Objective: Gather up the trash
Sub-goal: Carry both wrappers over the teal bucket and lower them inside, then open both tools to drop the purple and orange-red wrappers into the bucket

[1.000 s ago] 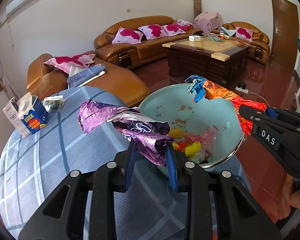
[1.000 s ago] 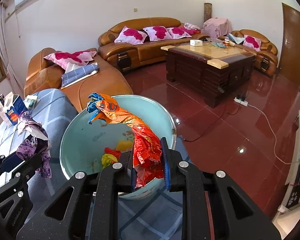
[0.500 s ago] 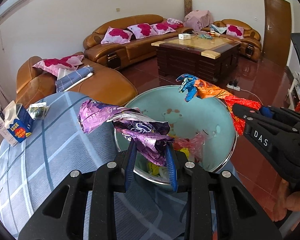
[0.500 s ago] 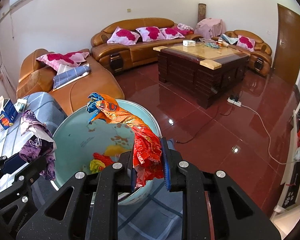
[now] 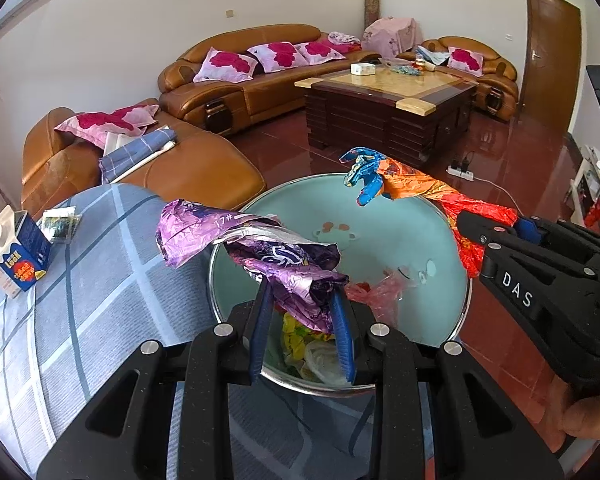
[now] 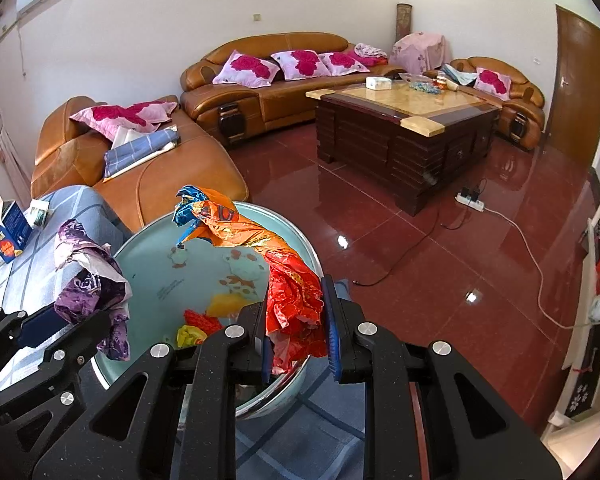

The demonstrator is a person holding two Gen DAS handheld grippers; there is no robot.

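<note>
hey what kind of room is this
Most likely a home living room: brown leather sofas with pink floral cushions surround a dark wooden coffee table on a glossy red tiled floor.

1. We see a table point(image 5: 100, 304) under a blue checked cloth.
2. On it sits a basin point(image 5: 466, 304).
3. Well left of the basin stand a carton point(image 5: 18, 260) and a small packet point(image 5: 60, 222).

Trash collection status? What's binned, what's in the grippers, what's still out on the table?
Done: several wrappers already lie in the teal basin. In hand: the left gripper is clamped on a purple wrapper, the right gripper on an orange-red wrapper, both held over the basin, not released. Left: a blue carton and a small packet on the table.
</note>
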